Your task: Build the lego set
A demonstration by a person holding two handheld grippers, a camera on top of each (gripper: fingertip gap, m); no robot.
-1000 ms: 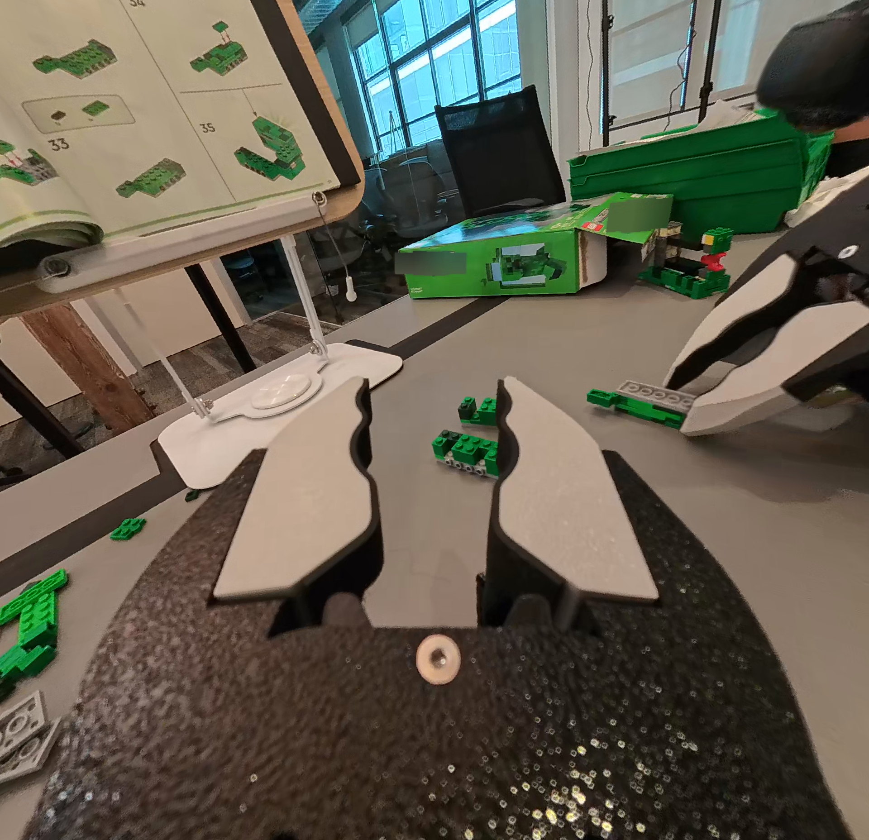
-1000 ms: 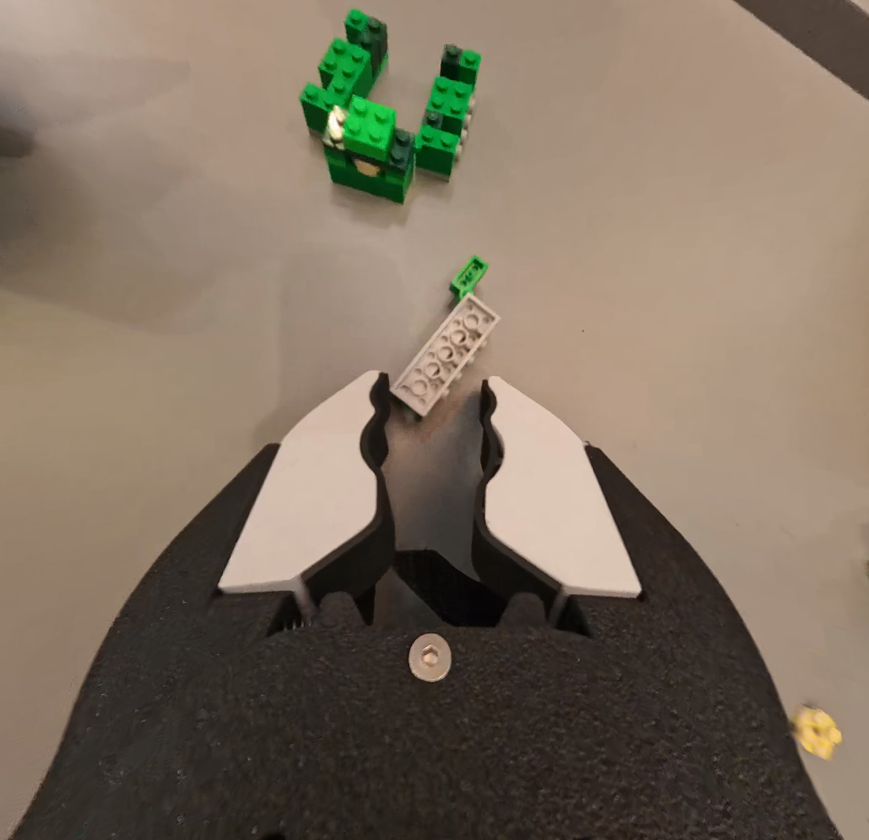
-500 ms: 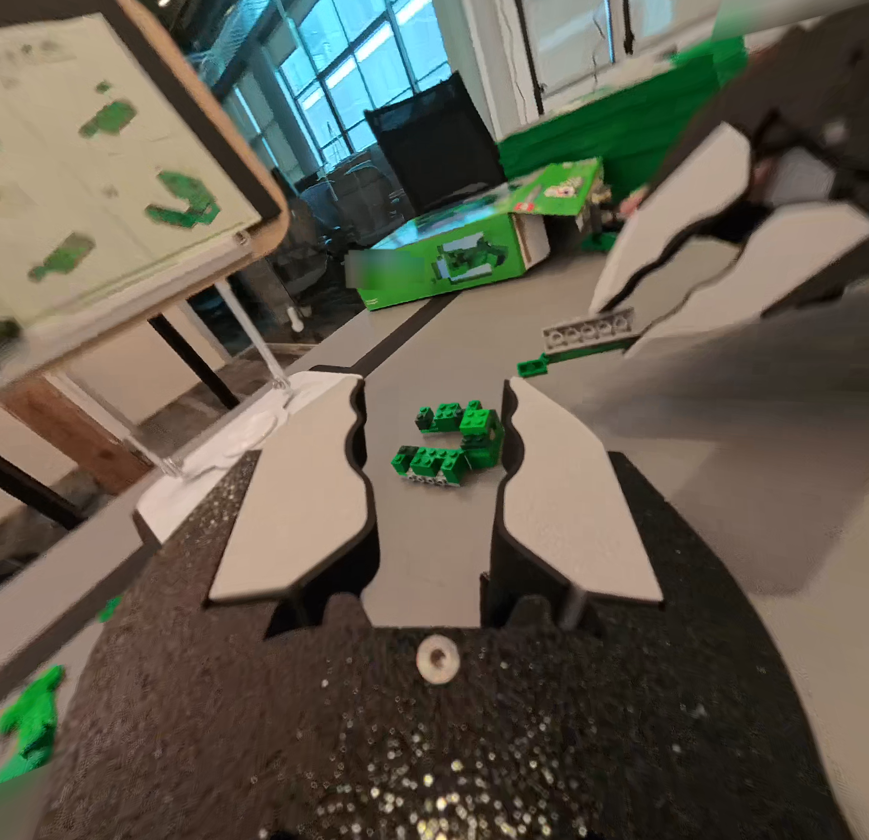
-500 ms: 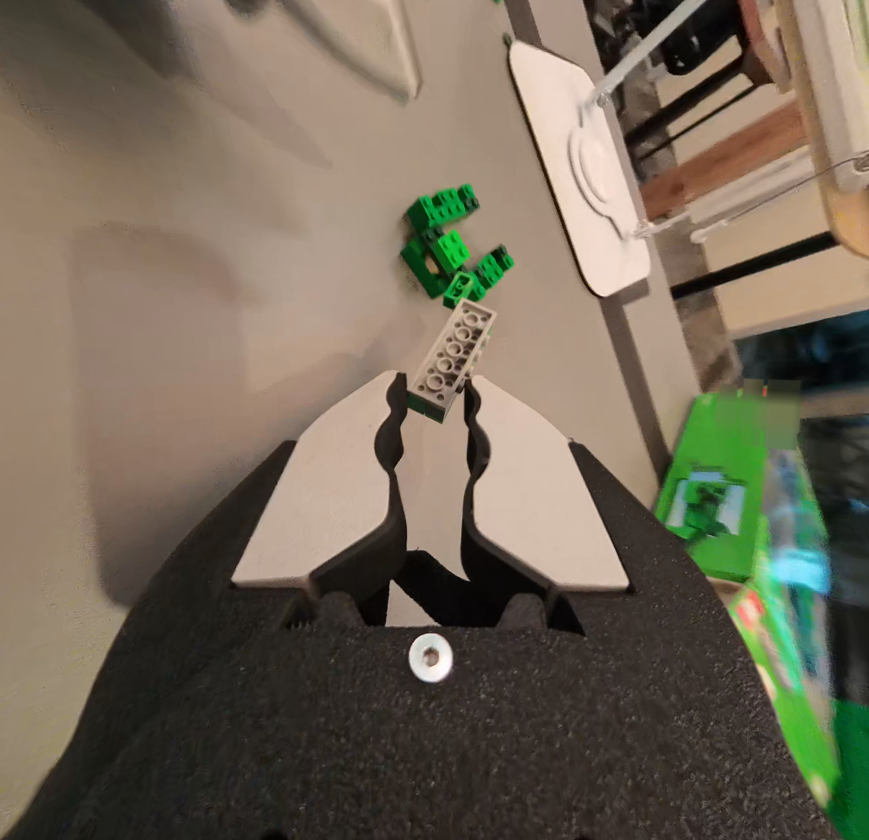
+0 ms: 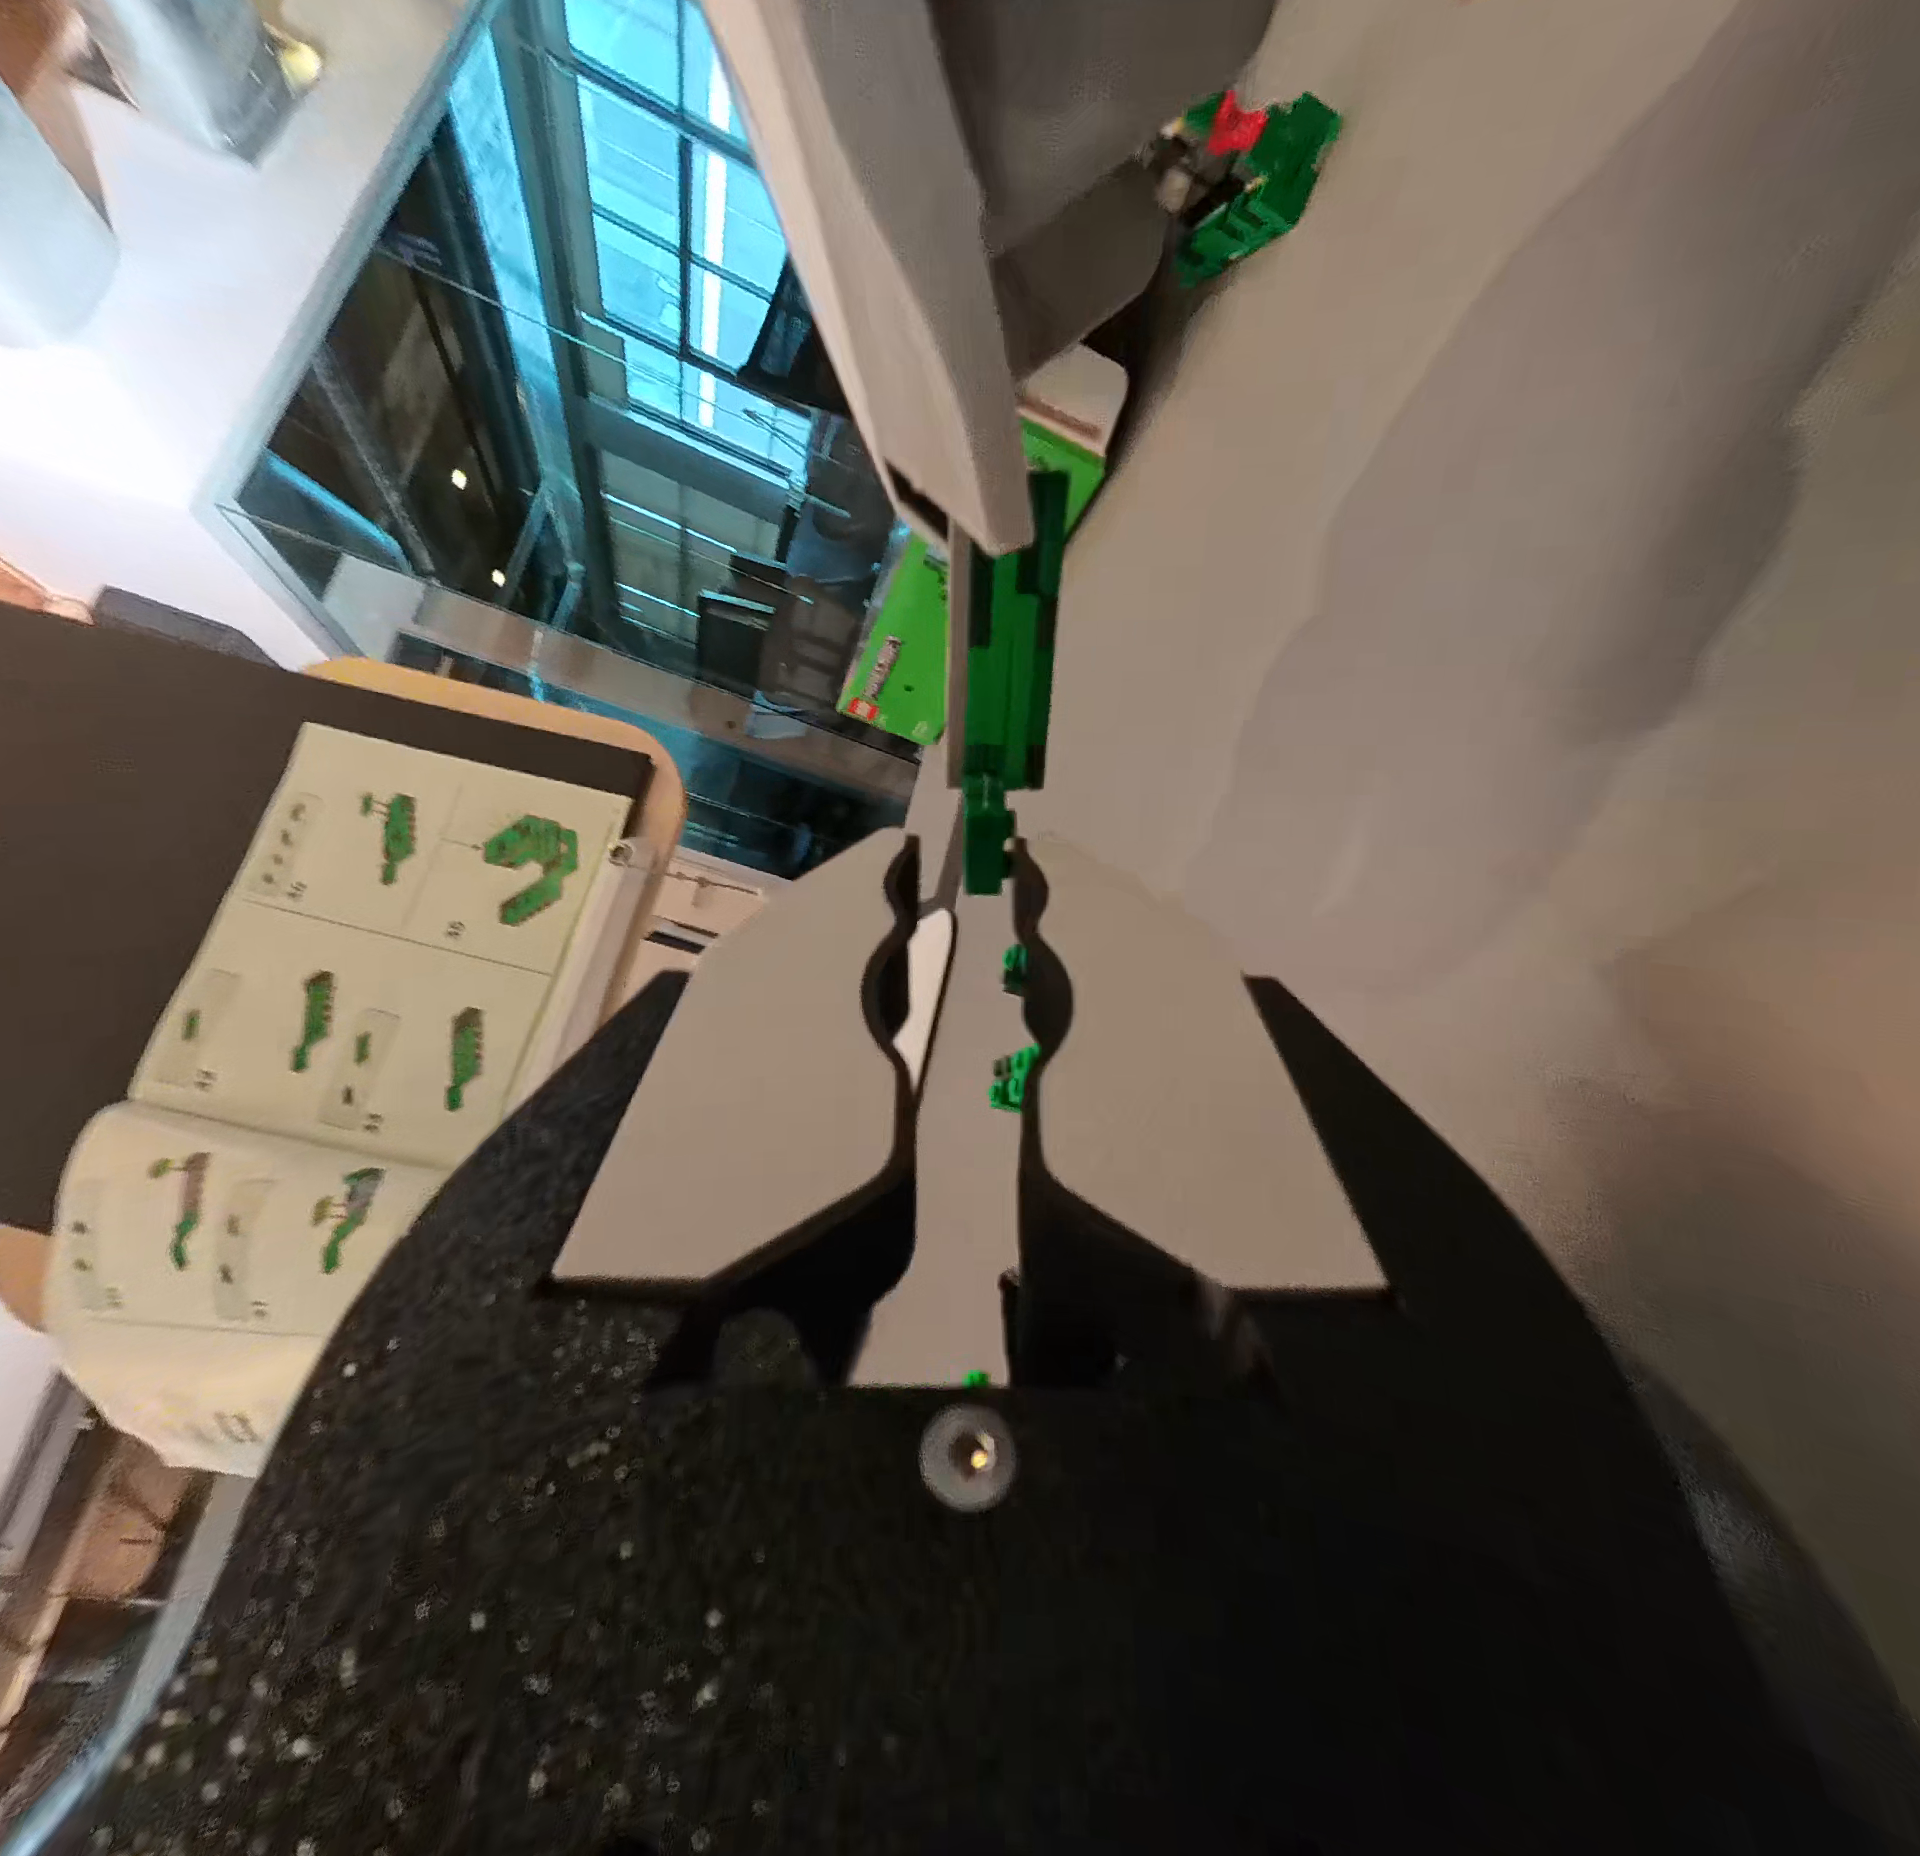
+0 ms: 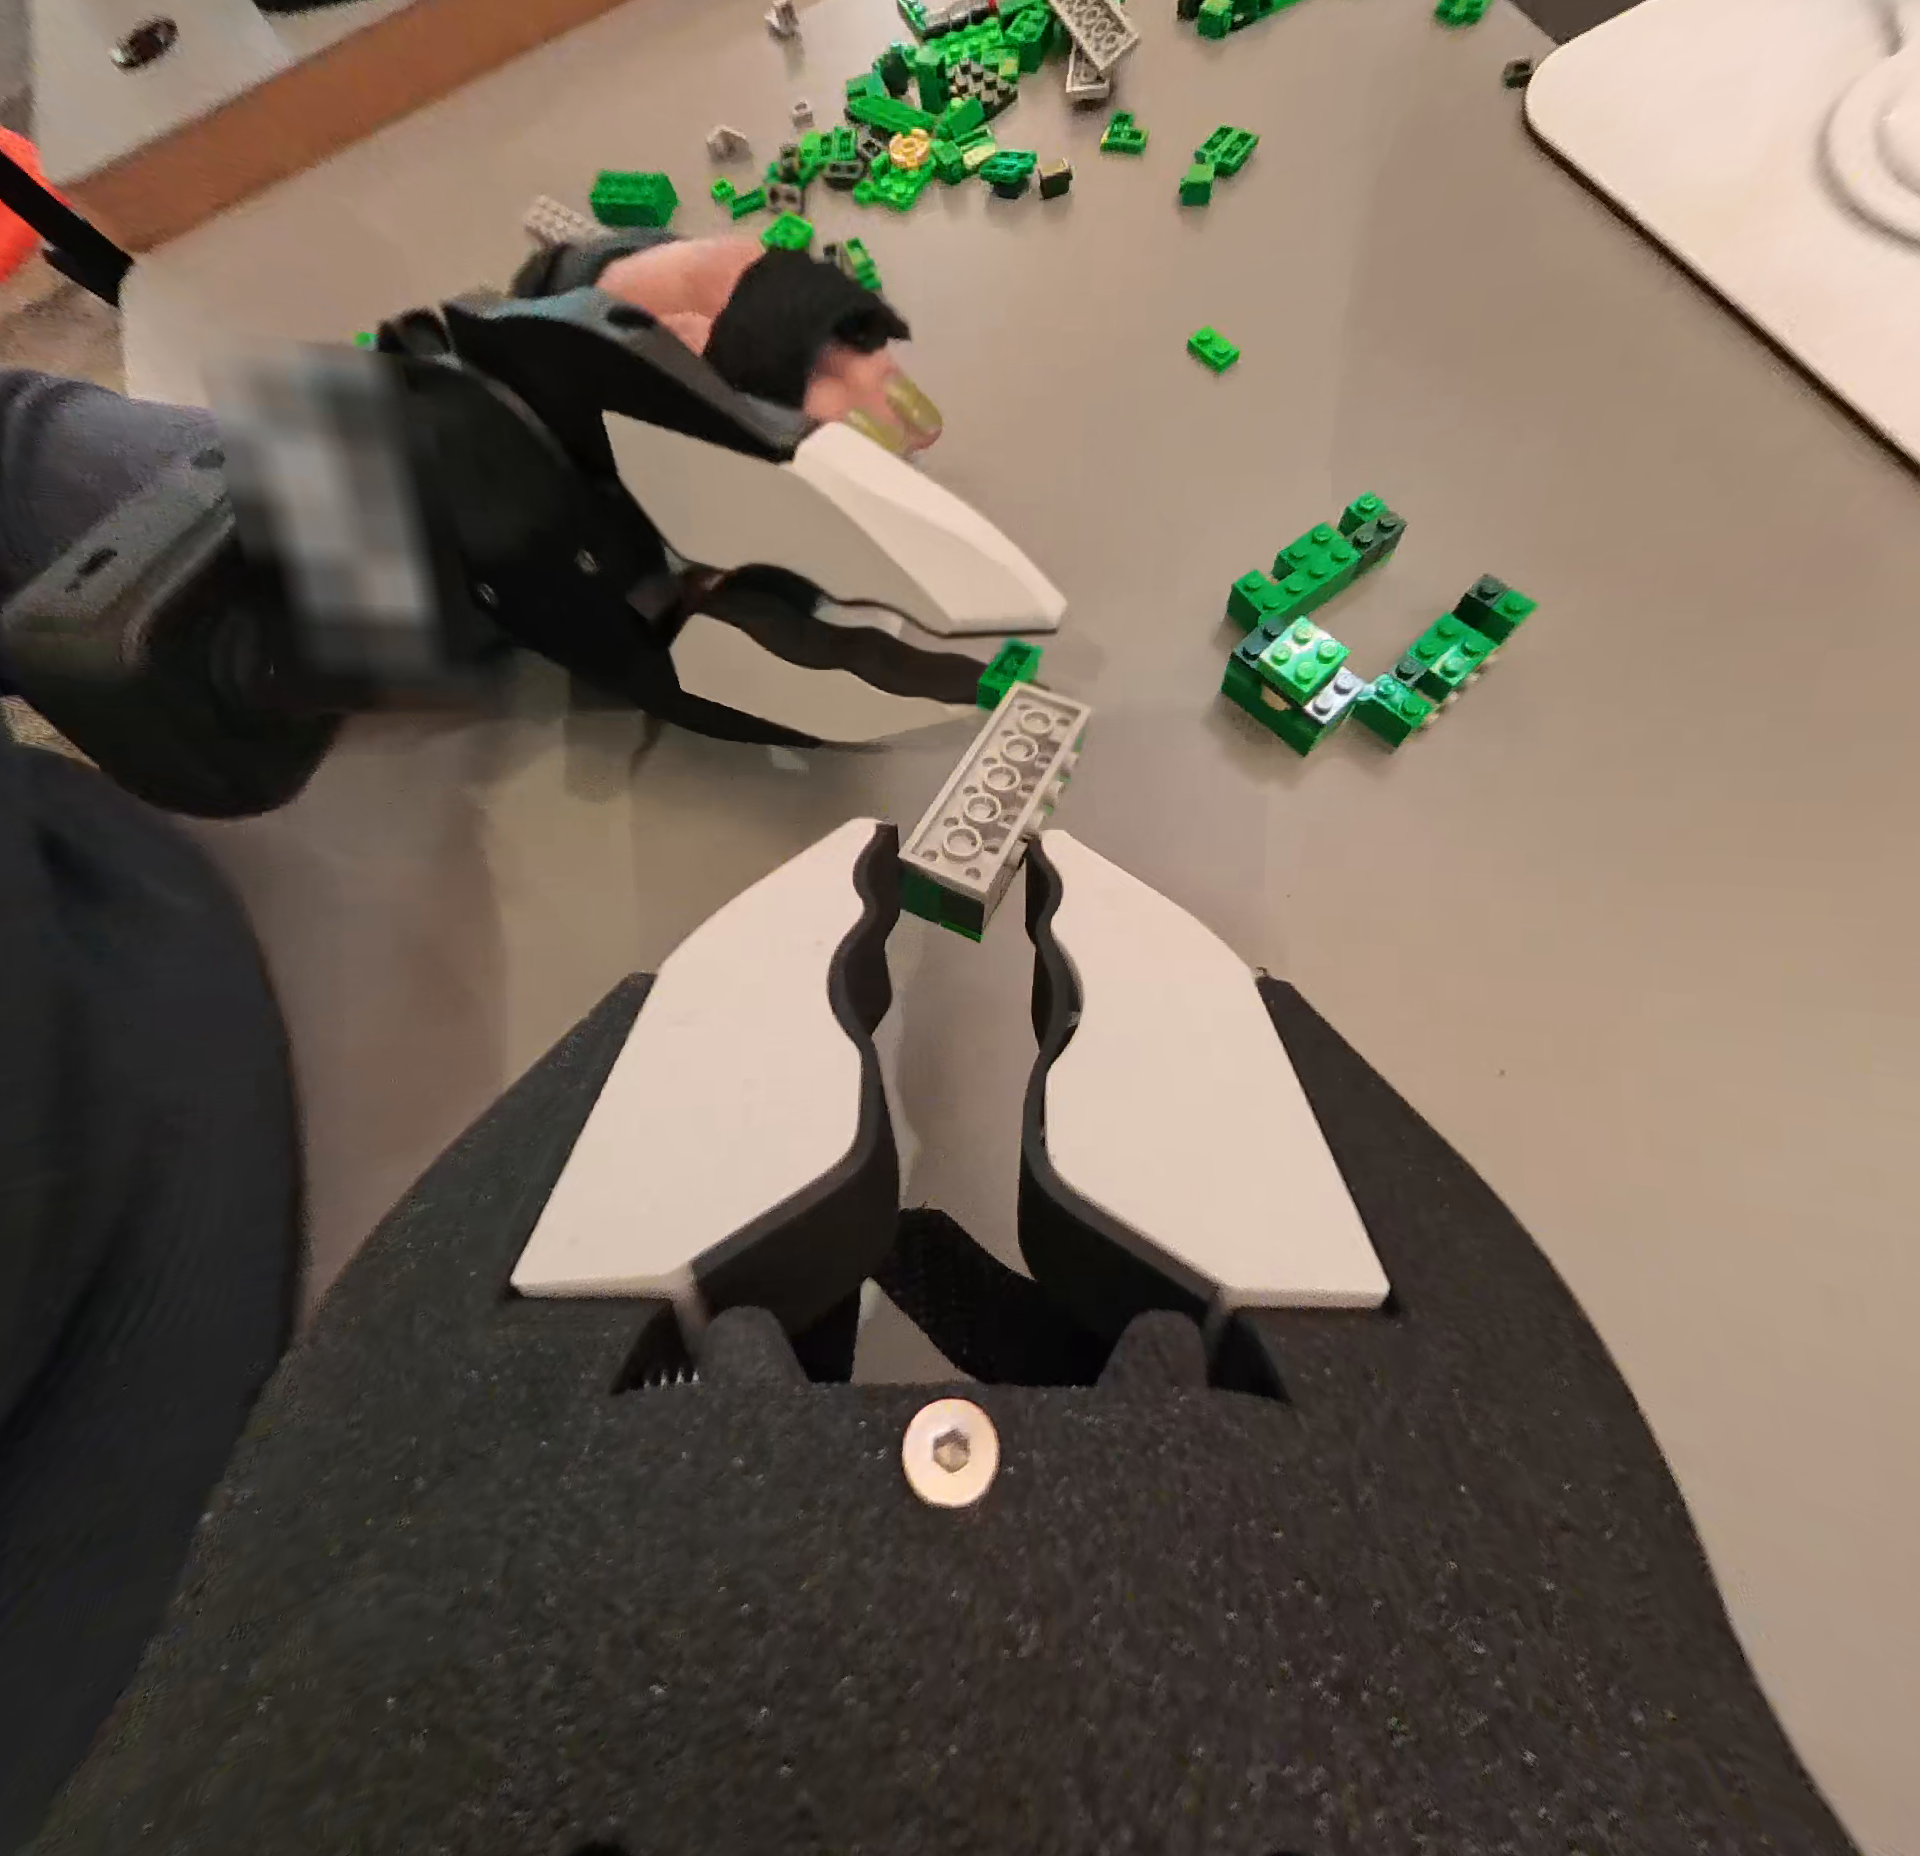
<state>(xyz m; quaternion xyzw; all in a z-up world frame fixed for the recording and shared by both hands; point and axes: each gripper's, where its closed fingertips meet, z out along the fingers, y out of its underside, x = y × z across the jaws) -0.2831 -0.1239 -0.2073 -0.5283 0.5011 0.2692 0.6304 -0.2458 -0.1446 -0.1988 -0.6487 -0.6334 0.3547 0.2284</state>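
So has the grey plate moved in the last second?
Yes. The grey plate lay on the table; now the right gripper holds it lifted.

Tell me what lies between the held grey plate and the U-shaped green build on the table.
Nothing: the right wrist view shows only bare grey table between the grey plate in the right gripper and the U-shaped green build.

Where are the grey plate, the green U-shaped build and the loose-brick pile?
grey plate (image 6: 995, 780): right wrist view, its studless underside.
green U-shaped build (image 6: 1361, 643): right wrist view, its lower middle.
loose-brick pile (image 6: 956, 113): right wrist view, the heap's centre.
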